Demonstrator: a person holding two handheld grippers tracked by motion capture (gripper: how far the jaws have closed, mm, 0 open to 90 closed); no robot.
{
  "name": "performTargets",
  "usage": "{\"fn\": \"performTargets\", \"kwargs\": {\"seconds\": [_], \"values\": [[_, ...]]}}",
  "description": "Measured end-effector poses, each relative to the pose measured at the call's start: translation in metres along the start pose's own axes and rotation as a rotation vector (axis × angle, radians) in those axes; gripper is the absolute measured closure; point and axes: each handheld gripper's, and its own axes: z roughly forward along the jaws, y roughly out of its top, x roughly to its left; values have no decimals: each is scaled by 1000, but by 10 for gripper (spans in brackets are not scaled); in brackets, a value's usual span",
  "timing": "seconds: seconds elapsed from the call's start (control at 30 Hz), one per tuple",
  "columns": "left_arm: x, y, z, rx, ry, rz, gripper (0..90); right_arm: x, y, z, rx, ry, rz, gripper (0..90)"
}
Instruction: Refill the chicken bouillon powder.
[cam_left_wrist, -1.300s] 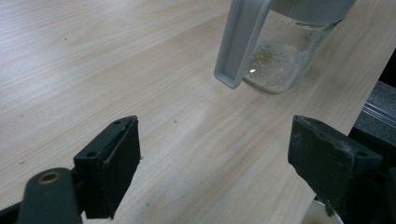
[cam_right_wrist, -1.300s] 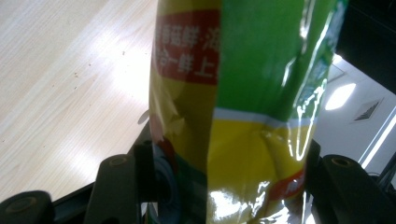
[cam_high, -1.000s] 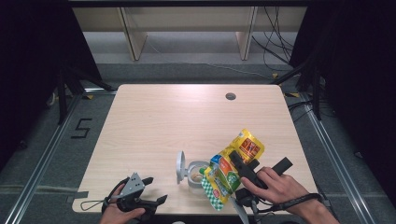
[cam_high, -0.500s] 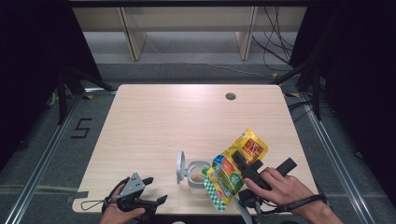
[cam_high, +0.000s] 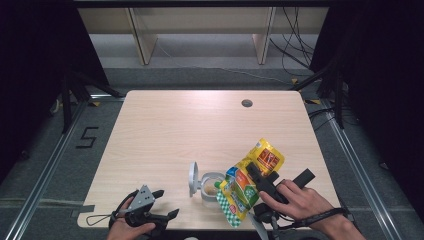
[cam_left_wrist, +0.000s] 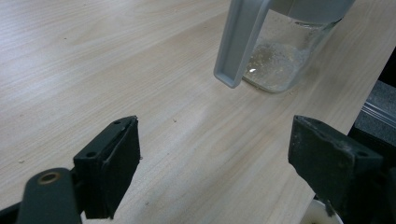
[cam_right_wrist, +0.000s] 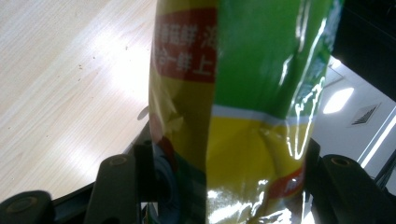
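A yellow and green snack bag (cam_high: 250, 180) hangs tilted near the table's front right, its lower end by the rim of a glass jar (cam_high: 211, 186). My right gripper (cam_high: 256, 178) is shut on the bag's middle. In the right gripper view the bag (cam_right_wrist: 243, 93) is pinched between both jaws of the right gripper (cam_right_wrist: 224, 172). The jar's grey hinged lid (cam_high: 192, 178) stands open on its left. My left gripper (cam_high: 167, 202) rests at the front left edge, open and holding nothing. In the left gripper view the jar (cam_left_wrist: 280, 60) and lid (cam_left_wrist: 239, 42) lie ahead of the left gripper (cam_left_wrist: 215, 158).
The wooden table (cam_high: 190, 130) has a round cable hole (cam_high: 246, 103) at the back right. Shelf legs (cam_high: 140, 40) and cables (cam_high: 295, 45) stand beyond the far edge. Floor rails run along both sides.
My right gripper has shifted a little to the right with the bag. The left gripper and the jar have stayed put.
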Motion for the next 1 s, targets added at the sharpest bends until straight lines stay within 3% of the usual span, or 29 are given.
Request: {"fn": "performTargets", "kwargs": {"seconds": [0.77, 1.0], "values": [[0, 0, 0, 0, 1, 1, 165, -2, 0, 3, -8, 15, -12, 468], [0, 0, 0, 2, 1, 2, 165, -5, -1, 4, -4, 13, -41, 468]]}}
